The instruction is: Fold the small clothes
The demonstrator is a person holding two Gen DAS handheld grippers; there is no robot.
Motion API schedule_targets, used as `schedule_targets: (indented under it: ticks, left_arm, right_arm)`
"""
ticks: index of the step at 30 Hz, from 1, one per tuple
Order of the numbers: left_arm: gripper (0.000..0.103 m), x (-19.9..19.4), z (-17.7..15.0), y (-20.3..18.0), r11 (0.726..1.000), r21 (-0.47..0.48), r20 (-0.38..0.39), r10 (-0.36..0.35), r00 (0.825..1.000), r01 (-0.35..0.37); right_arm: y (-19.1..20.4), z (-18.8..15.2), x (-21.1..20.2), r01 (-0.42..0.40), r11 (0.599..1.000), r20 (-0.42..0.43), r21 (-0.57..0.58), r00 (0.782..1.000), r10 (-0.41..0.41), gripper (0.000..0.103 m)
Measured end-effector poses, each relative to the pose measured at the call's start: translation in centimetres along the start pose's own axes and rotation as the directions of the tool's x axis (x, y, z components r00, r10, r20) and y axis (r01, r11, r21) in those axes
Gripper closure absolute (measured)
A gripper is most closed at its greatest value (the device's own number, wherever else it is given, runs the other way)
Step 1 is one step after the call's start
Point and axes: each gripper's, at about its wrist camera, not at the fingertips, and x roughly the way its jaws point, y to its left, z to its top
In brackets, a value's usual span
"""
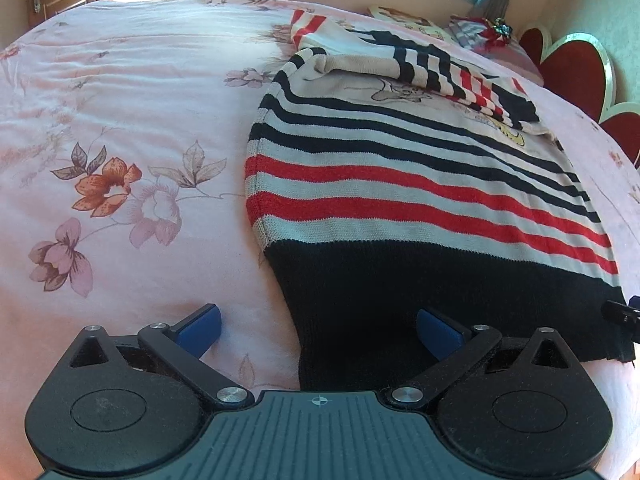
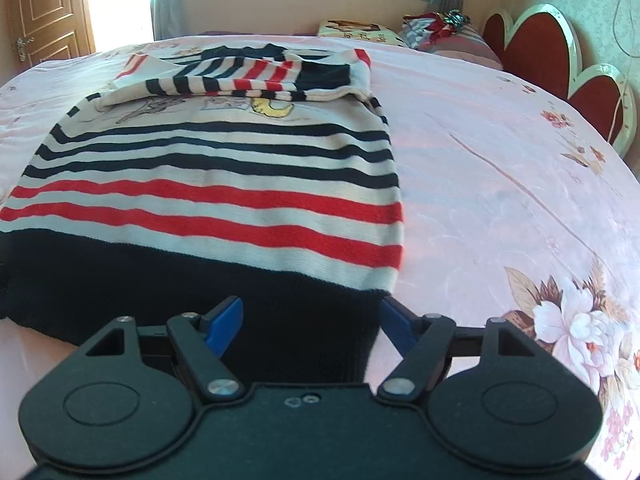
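A small knitted sweater (image 1: 400, 184) with cream, navy and red stripes and a black hem lies flat on the pink floral bedsheet (image 1: 120, 120). Its sleeves are folded across the chest at the far end. My left gripper (image 1: 318, 326) is open, its blue pads straddling the hem's near left corner. In the right wrist view the sweater (image 2: 224, 184) lies ahead, and my right gripper (image 2: 310, 326) is open, straddling the hem's near right corner. I cannot tell whether the pads touch the fabric. The right gripper's tip (image 1: 620, 310) shows at the left view's right edge.
A red heart-shaped headboard (image 2: 552, 56) stands at the right. Pillows and a small pile of items (image 2: 436, 26) lie at the bed's far end under a window. A wooden door (image 2: 40, 12) is at the far left.
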Motion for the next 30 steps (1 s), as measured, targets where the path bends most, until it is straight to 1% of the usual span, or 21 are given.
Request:
schedule_targets:
  ticks: [2,3,5,9,10,11,12,13,14,15,17,20,21,22,23,24,26,28,30]
  left_arm:
    - [0.019,-0.2,-0.1,-0.8,0.999,0.045,0.01,0.0,1.0,0.0]
    - [0.024,-0.3,-0.1,-1.0,0.998,0.055,0.011,-0.028,1.0,0.027]
    - [0.043,-0.5,0.2,-1.1,0.997,0.046,0.012,-0.062,0.998,0.062]
    - [0.056,-0.5,0.5,-0.8,0.993,0.002,-0.003,-0.115,0.993,0.115]
    - [0.064,-0.5,0.5,-0.5,0.991,-0.017,-0.004,-0.131,0.991,0.13]
    - [0.075,-0.5,0.6,-0.2,0.988,-0.041,-0.012,-0.15,0.989,0.15]
    - [0.082,-0.5,0.6,0.1,0.984,-0.068,-0.021,-0.169,0.985,0.167]
    - [0.088,-0.4,0.5,0.4,0.979,-0.086,-0.034,-0.189,0.981,0.186]
    - [0.088,-0.3,0.4,0.3,0.979,-0.081,-0.043,-0.192,0.98,0.188]
    - [0.088,-0.2,0.3,0.2,0.981,-0.062,-0.042,-0.186,0.982,0.183]
    - [0.088,0.1,0.3,0.0,0.982,-0.046,-0.038,-0.185,0.982,0.184]
    - [0.088,0.2,0.6,-0.2,0.981,-0.05,-0.038,-0.188,0.982,0.186]
    - [0.088,0.0,0.6,-0.2,0.981,-0.054,-0.034,-0.187,0.982,0.185]
    - [0.089,-0.1,0.7,-0.2,0.981,-0.052,-0.032,-0.188,0.982,0.186]
    - [0.092,-0.2,0.7,-0.2,0.981,-0.047,-0.032,-0.191,0.981,0.189]
    - [0.092,-0.4,0.9,-0.1,0.98,-0.052,-0.03,-0.195,0.98,0.194]
    - [0.092,-1.1,1.6,0.1,0.976,-0.065,0.001,-0.207,0.978,0.207]
    - [0.092,-2.1,2.9,0.0,0.971,-0.054,0.05,-0.228,0.972,0.231]
    - [0.092,-2.6,4.5,-0.2,0.967,-0.047,0.096,-0.247,0.964,0.252]
  right_arm:
    - [-0.5,-0.4,0.0,0.004,1.0,-0.015,0.012,1.0,-0.004,0.029]
    - [-0.7,-0.7,0.1,0.004,1.0,-0.027,0.018,1.0,-0.003,0.029]
    - [-1.0,-1.1,0.1,-0.002,0.999,-0.044,0.033,0.999,0.003,0.029]
    - [-1.8,-1.3,0.2,-0.012,0.996,-0.054,0.089,0.998,0.017,0.03]
    - [-1.9,-1.3,0.3,-0.026,0.994,-0.066,0.105,0.997,0.033,0.032]
    - [-2.0,-1.2,0.4,-0.047,0.991,-0.076,0.125,0.996,0.057,0.035]
    - [-2.0,-1.1,0.3,-0.058,0.99,-0.079,0.131,0.995,0.069,0.043]
    - [-1.9,-1.0,0.2,-0.076,0.988,-0.08,0.131,0.993,0.087,0.056]
    - [-1.8,-0.9,0.1,-0.099,0.986,-0.082,0.136,0.99,0.11,0.062]
    - [-1.7,-0.8,0.0,-0.114,0.984,-0.085,0.138,0.988,0.126,0.07]
    - [-1.7,-0.4,0.2,-0.122,0.984,-0.1,0.129,0.986,0.136,0.072]
    - [-2.0,0.0,0.6,-0.141,0.98,-0.124,0.139,0.98,0.158,0.068]
    - [-1.9,0.0,0.6,-0.144,0.98,-0.127,0.135,0.979,0.161,0.07]
    - [-1.8,0.1,0.5,-0.15,0.981,-0.127,0.124,0.978,0.165,0.077]
    - [-1.8,0.1,0.3,-0.158,0.98,-0.126,0.117,0.977,0.173,0.083]
    - [-1.8,0.2,0.1,-0.176,0.977,-0.125,0.121,0.974,0.191,0.089]
    - [-1.9,0.6,-0.5,-0.199,0.971,-0.108,0.135,0.971,0.214,0.09]
    - [-2.2,1.3,-1.1,-0.234,0.96,-0.077,0.157,0.966,0.248,0.091]
    - [-2.6,2.6,-1.7,-0.282,0.942,-0.026,0.184,0.956,0.291,0.091]
